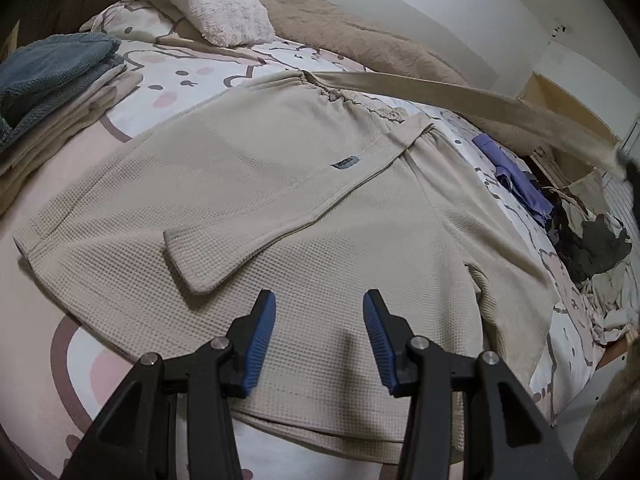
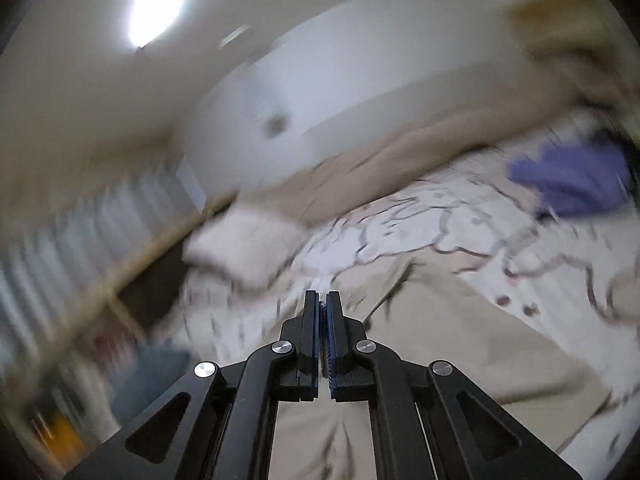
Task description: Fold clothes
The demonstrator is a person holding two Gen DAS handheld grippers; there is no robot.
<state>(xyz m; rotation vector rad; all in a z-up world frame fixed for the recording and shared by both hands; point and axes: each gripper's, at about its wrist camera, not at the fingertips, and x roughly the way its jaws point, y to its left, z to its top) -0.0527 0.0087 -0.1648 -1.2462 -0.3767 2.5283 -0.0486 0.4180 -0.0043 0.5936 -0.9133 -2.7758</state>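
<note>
A beige waffle-knit top (image 1: 256, 184) lies flat on the bed, one sleeve (image 1: 280, 220) folded across its front. My left gripper (image 1: 319, 300) is open and empty, just above the garment's near hem. The other sleeve (image 1: 460, 100) is stretched up and away to the right, off the bed. In the blurred right wrist view my right gripper (image 2: 323, 300) has its jaws closed together, held above the beige top (image 2: 432, 344); the sleeve cloth between the pads is not clearly visible.
A stack of folded clothes with a blue towel on top (image 1: 52, 80) sits at the left. A white fluffy pillow (image 1: 212, 0) and a tan blanket (image 1: 360, 32) lie at the back. A purple garment (image 1: 516, 184) and a heap of dark clothes (image 1: 592, 248) lie at the right.
</note>
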